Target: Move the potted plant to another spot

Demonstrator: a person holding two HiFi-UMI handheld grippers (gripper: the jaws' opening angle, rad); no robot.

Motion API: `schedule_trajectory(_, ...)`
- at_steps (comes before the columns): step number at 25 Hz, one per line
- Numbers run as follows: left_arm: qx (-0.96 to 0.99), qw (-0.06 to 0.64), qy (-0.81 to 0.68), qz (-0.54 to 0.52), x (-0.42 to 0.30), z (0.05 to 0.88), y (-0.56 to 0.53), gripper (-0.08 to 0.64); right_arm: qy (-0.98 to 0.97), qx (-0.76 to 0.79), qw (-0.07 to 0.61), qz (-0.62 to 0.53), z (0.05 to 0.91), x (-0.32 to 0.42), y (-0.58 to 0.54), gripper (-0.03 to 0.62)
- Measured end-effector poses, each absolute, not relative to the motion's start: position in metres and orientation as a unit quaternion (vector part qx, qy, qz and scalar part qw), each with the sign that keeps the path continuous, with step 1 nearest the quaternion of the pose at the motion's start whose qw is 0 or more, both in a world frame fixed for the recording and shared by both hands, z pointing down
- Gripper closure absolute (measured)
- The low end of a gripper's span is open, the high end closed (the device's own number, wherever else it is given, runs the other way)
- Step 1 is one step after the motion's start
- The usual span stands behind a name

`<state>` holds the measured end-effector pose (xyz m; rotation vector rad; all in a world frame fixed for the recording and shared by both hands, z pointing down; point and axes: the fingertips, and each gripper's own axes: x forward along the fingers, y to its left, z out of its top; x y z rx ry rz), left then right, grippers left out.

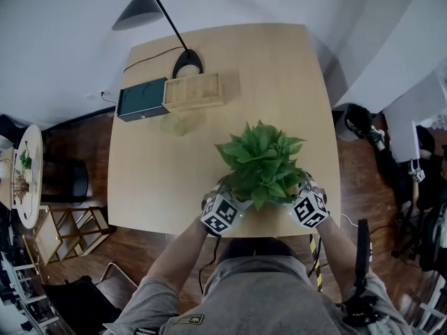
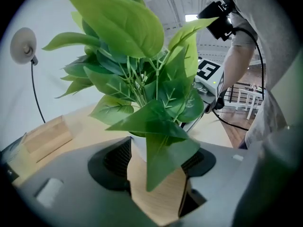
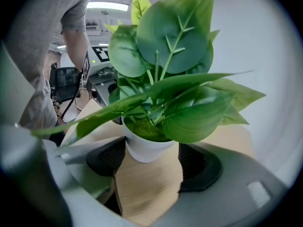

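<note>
The potted plant (image 1: pixel 262 160), broad green leaves in a small white pot (image 3: pixel 144 145), stands on the wooden table (image 1: pixel 160 187) near its front edge. My left gripper (image 1: pixel 229 199) is at the pot's left and my right gripper (image 1: pixel 304 194) at its right, both partly under the leaves. In the left gripper view the pot (image 2: pixel 138 148) sits between the open jaws of the left gripper (image 2: pixel 156 161), close to the left pad, and a hanging leaf hides the other side. In the right gripper view the right gripper (image 3: pixel 151 162) is open, with the pot at its fingertips.
At the back of the table stand a black desk lamp (image 1: pixel 187 63), a dark green box (image 1: pixel 142 98) and a shallow wooden tray (image 1: pixel 193 91), with a pale green glass object (image 1: pixel 174 124) in front of them. Chairs and shelving surround the table on the wooden floor.
</note>
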<state>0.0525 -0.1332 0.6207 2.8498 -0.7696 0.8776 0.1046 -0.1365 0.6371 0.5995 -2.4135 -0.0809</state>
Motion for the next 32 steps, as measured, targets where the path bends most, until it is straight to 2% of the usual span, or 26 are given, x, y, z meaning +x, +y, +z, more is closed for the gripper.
schedule_trajectory(3,0.921,0.027,-0.258,0.290,0.051,0.626,-0.129,0.277,-0.910,0.234,0.337,-0.054,0.643,0.107,-0.132,0.263)
schedule_trajectory(13,0.918,0.021,-0.264,0.295,0.051,0.629,-0.131,0.282,-0.907,0.241,0.342,-0.050,0.648,0.107,-0.134,0.265)
schedule_trajectory(26,0.917,0.029,-0.264,0.298,0.049,0.629,-0.131,0.285,-0.908,0.242,0.340,-0.041,0.646,0.106,-0.134,0.263)
schedule_trajectory(32,0.916,0.043,-0.265,0.297,0.047,0.632,-0.133,0.258,-0.908,0.239,0.342,-0.028,0.652,0.106,-0.132,0.232)
